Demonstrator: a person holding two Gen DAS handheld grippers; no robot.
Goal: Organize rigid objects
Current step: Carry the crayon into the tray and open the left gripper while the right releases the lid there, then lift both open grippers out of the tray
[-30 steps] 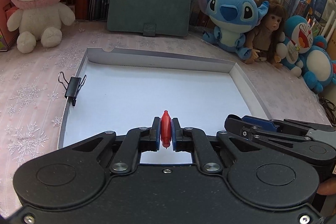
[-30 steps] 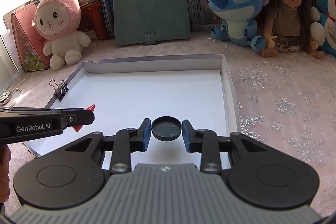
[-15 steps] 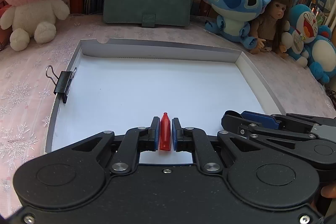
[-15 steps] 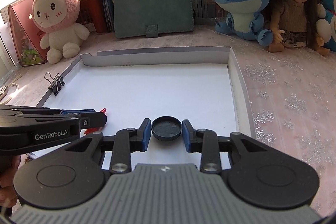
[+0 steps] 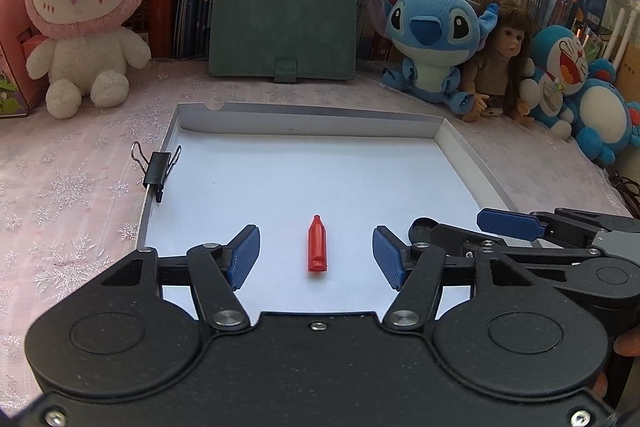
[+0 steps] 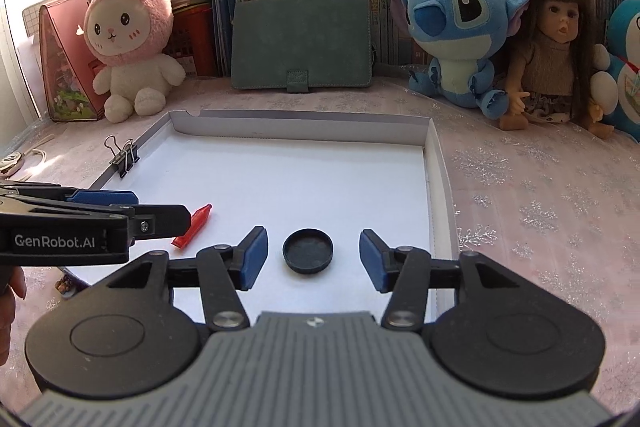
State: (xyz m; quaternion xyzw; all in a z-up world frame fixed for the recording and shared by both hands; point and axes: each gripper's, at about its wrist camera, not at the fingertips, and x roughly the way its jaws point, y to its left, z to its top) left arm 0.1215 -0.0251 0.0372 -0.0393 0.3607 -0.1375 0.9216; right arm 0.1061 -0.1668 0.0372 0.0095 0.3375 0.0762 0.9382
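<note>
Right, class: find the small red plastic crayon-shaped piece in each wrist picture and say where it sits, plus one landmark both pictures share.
Left wrist view: the small red plastic crayon-shaped piece lies centre, low in the picture, on the white tray floor between the open blue pads.
Right wrist view: it lies lower left, partly behind the left gripper.
Shared landmark: the black metal binder clip on the shallow white cardboard tray, clipped to its left wall.

Ahead of the tools: one tray (image 6: 436, 163), one red cap (image 5: 317, 244), one black lid (image 6: 307, 250), one binder clip (image 5: 158, 167), four plush toys, one doll (image 6: 554, 47).
</note>
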